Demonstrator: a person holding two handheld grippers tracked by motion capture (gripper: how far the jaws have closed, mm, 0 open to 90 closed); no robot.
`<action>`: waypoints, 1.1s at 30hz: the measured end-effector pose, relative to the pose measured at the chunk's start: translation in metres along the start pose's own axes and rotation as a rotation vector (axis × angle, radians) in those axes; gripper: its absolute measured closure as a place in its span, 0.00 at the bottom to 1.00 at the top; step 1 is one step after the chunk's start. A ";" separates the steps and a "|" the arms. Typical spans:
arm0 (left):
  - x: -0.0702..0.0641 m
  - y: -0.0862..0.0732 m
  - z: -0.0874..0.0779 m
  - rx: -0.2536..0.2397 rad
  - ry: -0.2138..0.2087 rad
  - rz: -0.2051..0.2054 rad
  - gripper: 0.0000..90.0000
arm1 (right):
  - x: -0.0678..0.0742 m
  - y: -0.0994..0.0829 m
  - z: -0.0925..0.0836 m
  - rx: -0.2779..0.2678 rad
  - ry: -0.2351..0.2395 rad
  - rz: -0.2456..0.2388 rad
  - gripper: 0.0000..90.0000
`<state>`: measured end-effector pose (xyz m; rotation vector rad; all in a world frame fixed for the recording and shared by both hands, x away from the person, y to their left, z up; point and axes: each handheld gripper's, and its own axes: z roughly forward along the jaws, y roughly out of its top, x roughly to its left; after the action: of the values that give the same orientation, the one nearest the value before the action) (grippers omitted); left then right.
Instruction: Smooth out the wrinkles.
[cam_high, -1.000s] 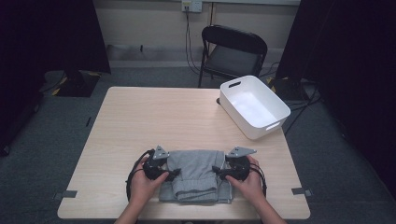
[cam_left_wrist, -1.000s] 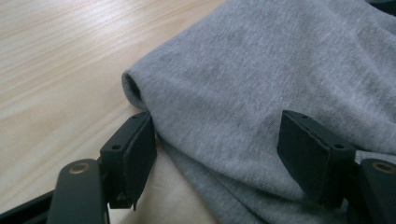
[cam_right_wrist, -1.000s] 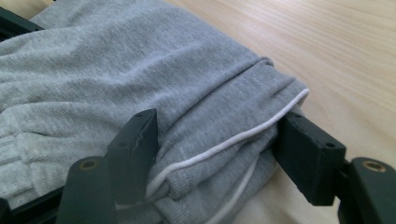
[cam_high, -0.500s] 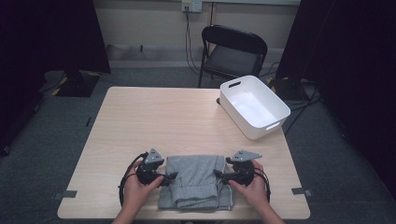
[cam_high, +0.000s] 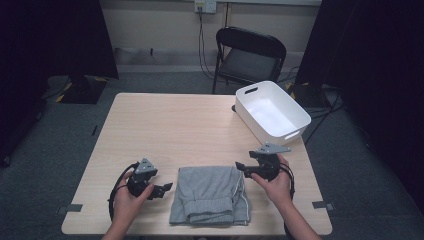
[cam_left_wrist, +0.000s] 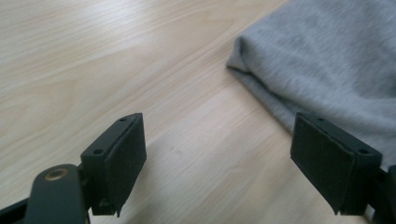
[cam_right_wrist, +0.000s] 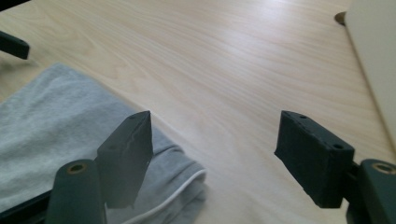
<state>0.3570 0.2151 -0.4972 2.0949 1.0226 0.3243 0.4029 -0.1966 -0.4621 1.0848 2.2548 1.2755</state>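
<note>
folded grey sweatpants (cam_high: 210, 195) flat at table's (cam_high: 170, 125) near edge, centre | L gripper (cam_high: 167, 188) just off garment's left side, jaws wide, just been opening, nothing between (bare wood) | R gripper (cam_high: 239, 166) by its far right corner, jaws wide, empty | white bin (cam_high: 272, 112) far right corner

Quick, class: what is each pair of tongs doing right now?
Left tongs: open, holding nothing, beside the folded grey garment.
Right tongs: open, holding nothing.

Pale wooden table (cam_high: 175, 125), white plastic bin (cam_high: 272, 112) at its far right corner, black folding chair (cam_high: 250, 55) behind
</note>
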 end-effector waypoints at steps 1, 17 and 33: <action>0.000 0.000 0.000 0.000 0.000 0.000 0.20 | 0.000 0.000 0.000 0.000 0.000 0.000 0.30; 0.011 -0.012 -0.002 0.001 0.042 0.026 0.19 | -0.020 0.020 0.007 0.003 -0.022 0.020 0.30; 0.006 -0.013 0.003 0.025 0.051 0.078 0.06 | -0.030 0.039 0.007 -0.004 -0.014 0.022 0.31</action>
<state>0.3553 0.2231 -0.5091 2.1625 0.9810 0.4082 0.4447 -0.2028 -0.4357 1.1167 2.2350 1.2771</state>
